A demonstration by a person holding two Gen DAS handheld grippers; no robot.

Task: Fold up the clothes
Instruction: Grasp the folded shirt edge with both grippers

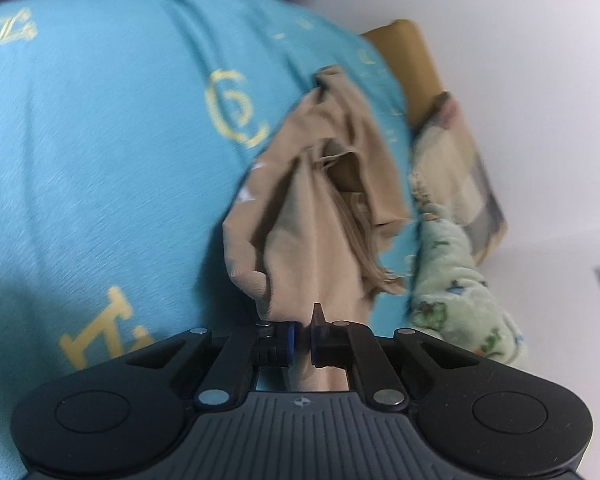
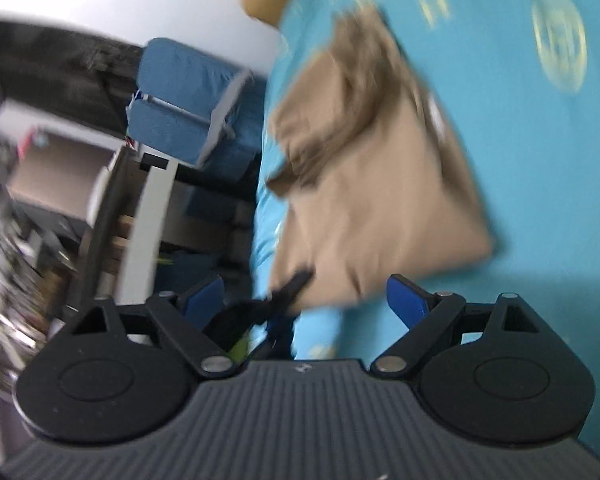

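Two grippers work over a turquoise cloth point(image 1: 100, 140) printed with yellow emblems, and one tan garment point(image 1: 312, 216) is the piece being handled. On the left wrist camera, the left gripper point(image 1: 303, 338) has its blue-padded fingers drawn together on a bunched edge of the tan garment, which runs from the pinch at 6 o'clock up toward 1 o'clock, rumpled and partly doubled over itself on the cloth. At 3 o'clock of the garment lies a pale green fleece item point(image 1: 460, 280) with small animal prints, touching a beige-and-grey checked piece point(image 1: 460, 168) above it, and a mustard-coloured folded piece point(image 1: 404, 60) sits at 1 o'clock at the cloth's edge, all on a white surface point(image 1: 540, 80). On the right wrist camera, heavily blurred, the right gripper point(image 2: 306, 308) stands with its fingers wide apart, holding nothing; the tan garment point(image 2: 372, 168) spreads on the cloth from 12 o'clock down to just ahead of the blue pads point(image 2: 406, 304). A dark shape point(image 2: 260, 316) crosses between the fingers near the left one; what it is cannot be told. Off the cloth toward 9 o'clock are blue cushions point(image 2: 184, 104) and blurred room clutter.
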